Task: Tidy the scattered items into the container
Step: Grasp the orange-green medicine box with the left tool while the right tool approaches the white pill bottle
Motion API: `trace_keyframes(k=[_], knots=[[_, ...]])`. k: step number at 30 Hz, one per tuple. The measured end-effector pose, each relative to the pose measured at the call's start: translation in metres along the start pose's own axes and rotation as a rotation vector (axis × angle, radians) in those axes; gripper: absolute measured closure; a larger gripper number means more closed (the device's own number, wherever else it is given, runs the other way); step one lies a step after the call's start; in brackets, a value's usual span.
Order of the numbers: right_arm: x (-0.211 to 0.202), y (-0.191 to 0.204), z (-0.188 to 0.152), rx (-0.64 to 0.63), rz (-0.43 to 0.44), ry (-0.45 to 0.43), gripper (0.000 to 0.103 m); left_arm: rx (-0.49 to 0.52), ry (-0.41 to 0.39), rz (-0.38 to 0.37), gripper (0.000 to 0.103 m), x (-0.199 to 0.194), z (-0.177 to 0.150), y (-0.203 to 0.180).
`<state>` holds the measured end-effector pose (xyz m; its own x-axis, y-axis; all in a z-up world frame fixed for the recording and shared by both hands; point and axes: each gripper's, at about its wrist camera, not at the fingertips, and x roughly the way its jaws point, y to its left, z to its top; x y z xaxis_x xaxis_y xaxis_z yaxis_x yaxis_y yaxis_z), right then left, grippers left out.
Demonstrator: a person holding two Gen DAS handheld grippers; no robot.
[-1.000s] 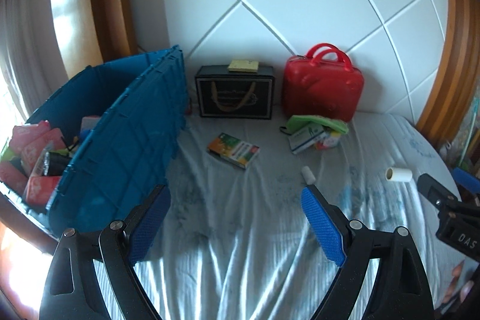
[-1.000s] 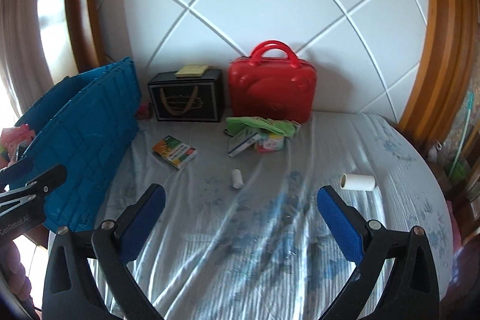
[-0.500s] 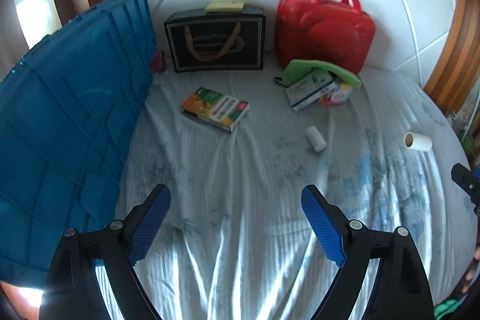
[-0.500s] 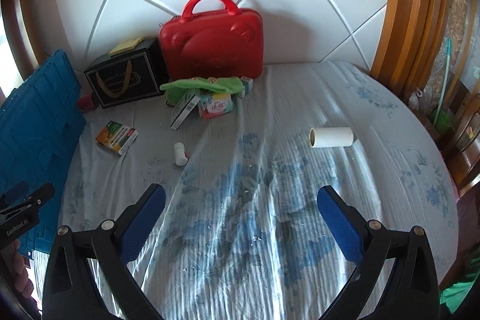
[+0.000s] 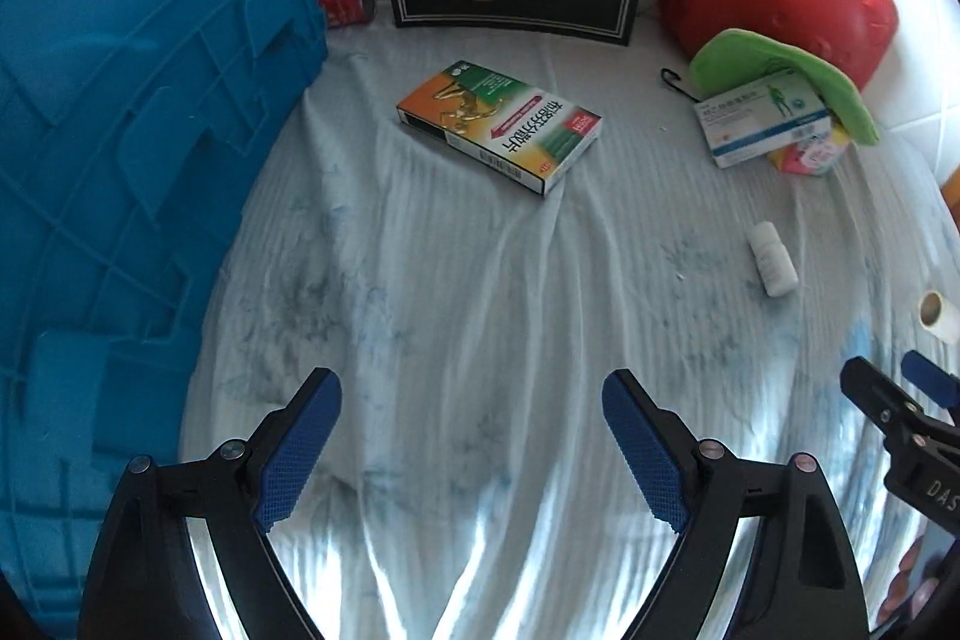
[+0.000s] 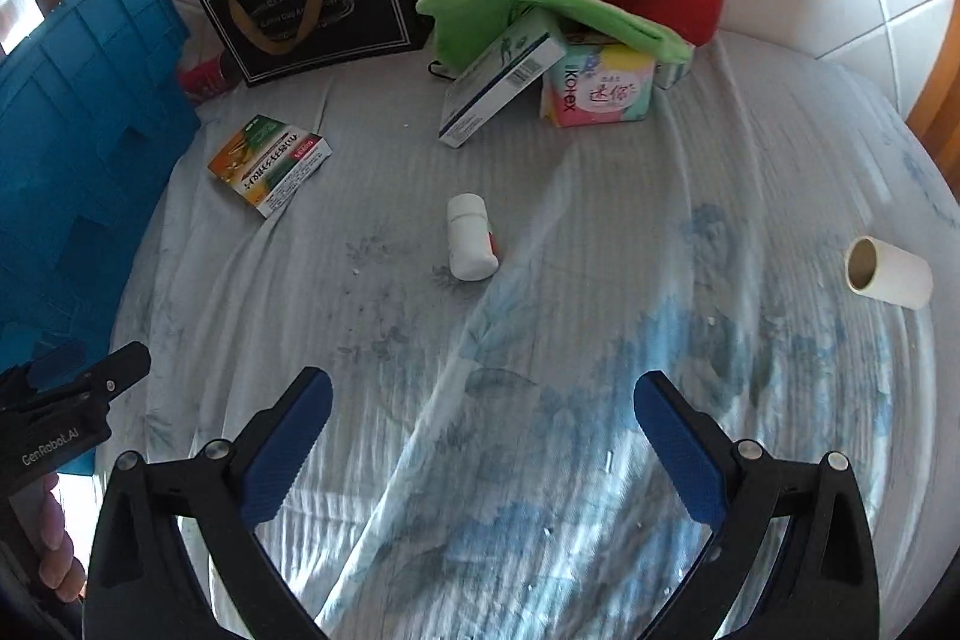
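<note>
Both my hand-held grippers, left (image 5: 471, 436) and right (image 6: 483, 436), gape wide and empty above the bed (image 6: 540, 340); white bottle (image 6: 471, 237) lies ahead.

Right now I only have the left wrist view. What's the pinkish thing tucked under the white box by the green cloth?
Observer: A pink Kotex pack. The white box leans against it, and the green cloth is draped over both.
Operator: Is the right tool carrying anything?
Observer: No. The right tool is open, with only bedsheet between its pads.
Operator: And the roll at my right edge?
Observer: The paper roll lies on its side, alone, with its hollow end turned toward the white bottle.
</note>
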<state>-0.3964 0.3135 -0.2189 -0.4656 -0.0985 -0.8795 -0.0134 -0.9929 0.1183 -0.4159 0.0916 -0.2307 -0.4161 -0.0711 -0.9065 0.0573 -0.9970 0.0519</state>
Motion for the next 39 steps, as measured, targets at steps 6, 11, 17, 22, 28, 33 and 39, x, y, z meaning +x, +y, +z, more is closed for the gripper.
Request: trace_keyframes(k=[6,11,17,22,28,33,39], knots=[[0.041,0.001,0.032,-0.033,0.007,0.023,0.031,-0.013,0.026,0.001,0.014,0.037,0.033,-0.014],[0.076,0.003,0.045,-0.066,0.000,0.065,0.049,-0.084,0.031,0.011,0.014,0.066,0.082,-0.015],[0.103,-0.002,0.051,-0.091,-0.035,0.065,0.064,-0.249,0.080,0.052,0.014,0.121,0.146,-0.015],[0.113,-0.005,0.066,-0.105,-0.030,0.032,0.064,-0.294,0.083,0.017,0.001,0.147,0.163,-0.019],[0.117,-0.004,0.076,-0.105,-0.001,0.012,0.064,-0.176,0.077,-0.069,0.039,0.130,0.114,-0.021],[0.119,0.011,0.076,-0.134,0.036,0.005,0.064,-0.085,0.051,-0.010,0.043,0.113,0.074,-0.017],[0.119,0.024,0.085,-0.155,0.080,-0.014,0.065,-0.135,0.033,-0.028,0.068,0.103,0.075,-0.001]])
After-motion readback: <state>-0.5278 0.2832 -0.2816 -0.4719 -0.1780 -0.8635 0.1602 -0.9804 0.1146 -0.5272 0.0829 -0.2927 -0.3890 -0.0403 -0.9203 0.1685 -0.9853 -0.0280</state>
